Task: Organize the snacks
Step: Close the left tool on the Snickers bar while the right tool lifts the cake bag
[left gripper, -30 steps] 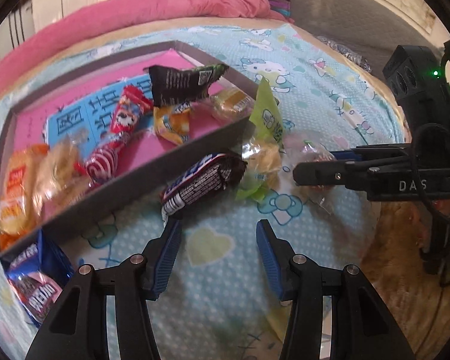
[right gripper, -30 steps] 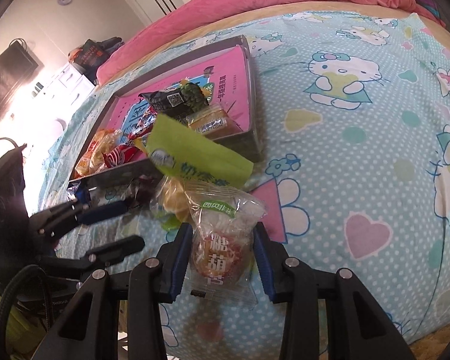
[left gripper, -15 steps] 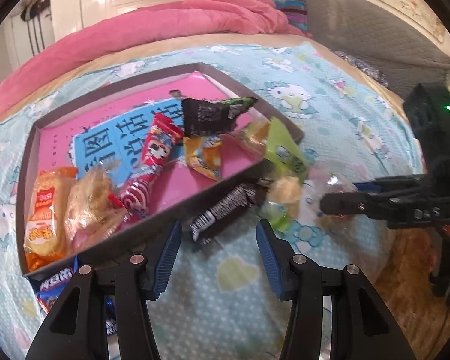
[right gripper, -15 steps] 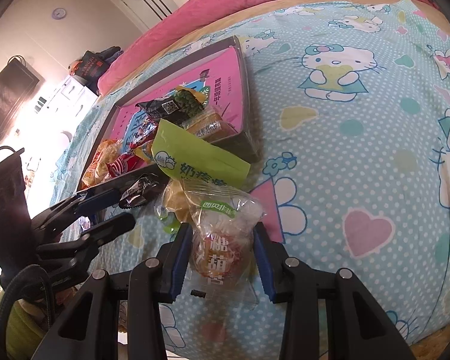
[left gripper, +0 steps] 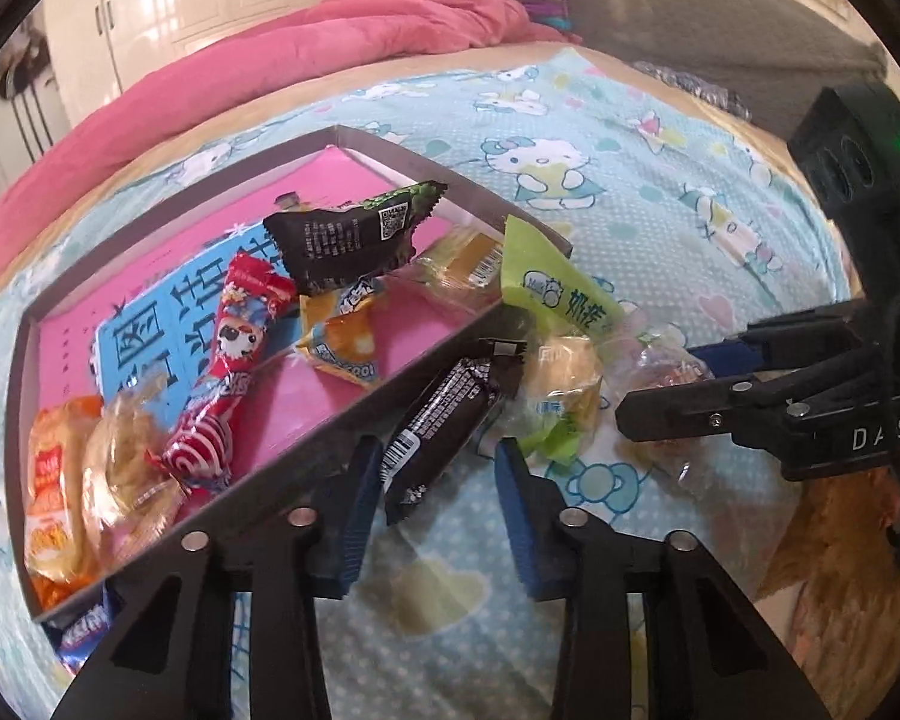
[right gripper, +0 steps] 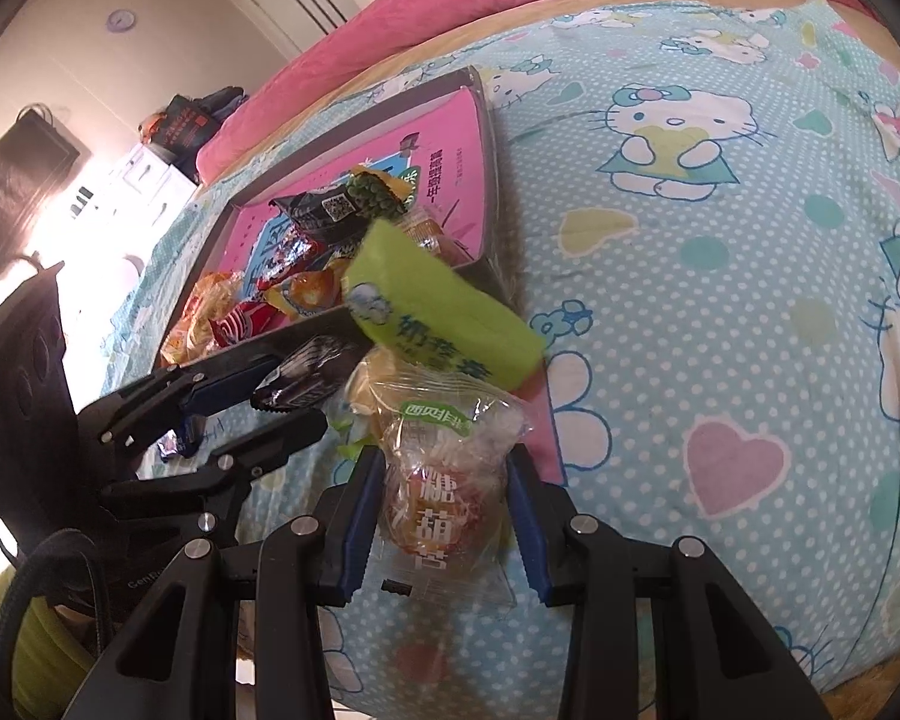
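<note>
A black chocolate bar lies on the bedsheet, leaning against the near wall of the grey tray. My left gripper straddles the bar's lower end, and its jaws are closing. The left pad is at the wrapper's edge; a gap shows at the right pad. The right wrist view shows the same bar between the left gripper's tips. My right gripper is shut on a clear candy packet with red sweets. A green packet and a yellow cake packet lie between the two grippers.
The tray holds a black packet, a red lollipop packet, orange packets and others. A blue packet pokes out under its near left corner. A pink blanket lies behind. The bed edge and floor are at right.
My left gripper has moved forward over the black bar and its jaws have narrowed around it. The right gripper has kept still, holding the clear packet.
</note>
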Tool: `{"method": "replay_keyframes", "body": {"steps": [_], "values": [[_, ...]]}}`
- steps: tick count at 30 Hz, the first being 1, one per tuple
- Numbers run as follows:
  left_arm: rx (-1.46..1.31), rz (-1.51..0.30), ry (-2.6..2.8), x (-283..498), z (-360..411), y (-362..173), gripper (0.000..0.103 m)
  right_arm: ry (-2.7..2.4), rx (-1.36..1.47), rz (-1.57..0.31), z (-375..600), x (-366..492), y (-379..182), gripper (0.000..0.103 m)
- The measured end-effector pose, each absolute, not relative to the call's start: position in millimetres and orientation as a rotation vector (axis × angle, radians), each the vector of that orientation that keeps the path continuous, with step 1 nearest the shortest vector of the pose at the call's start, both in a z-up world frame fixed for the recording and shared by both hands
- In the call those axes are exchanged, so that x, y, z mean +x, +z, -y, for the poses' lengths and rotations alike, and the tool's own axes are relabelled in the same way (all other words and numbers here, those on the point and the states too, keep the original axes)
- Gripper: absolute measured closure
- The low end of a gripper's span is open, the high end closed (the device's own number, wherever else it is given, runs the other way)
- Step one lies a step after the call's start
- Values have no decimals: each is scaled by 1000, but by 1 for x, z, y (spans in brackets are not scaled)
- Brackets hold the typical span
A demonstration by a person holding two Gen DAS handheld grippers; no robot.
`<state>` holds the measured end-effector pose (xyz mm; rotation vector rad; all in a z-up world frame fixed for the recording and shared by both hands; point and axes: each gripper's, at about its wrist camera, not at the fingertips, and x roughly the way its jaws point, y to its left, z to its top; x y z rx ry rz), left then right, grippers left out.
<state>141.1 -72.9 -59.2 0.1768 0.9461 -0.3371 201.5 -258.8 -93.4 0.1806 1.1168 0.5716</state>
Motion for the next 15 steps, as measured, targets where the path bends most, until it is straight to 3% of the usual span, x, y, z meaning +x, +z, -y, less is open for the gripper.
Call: {"method": "replay_keyframes", "body": {"steps": [10,12,15], "values": [[211,-963,-352,151,83,-70,69,556,-10,-1089,239,192,-92,63],[165,-972,-369,155,82,-70,77,562,11,-1090,242,193,-92,63],[139,-974,-404,155,83,-69,80,572,78,-1101,250,196,-93,63]]}}
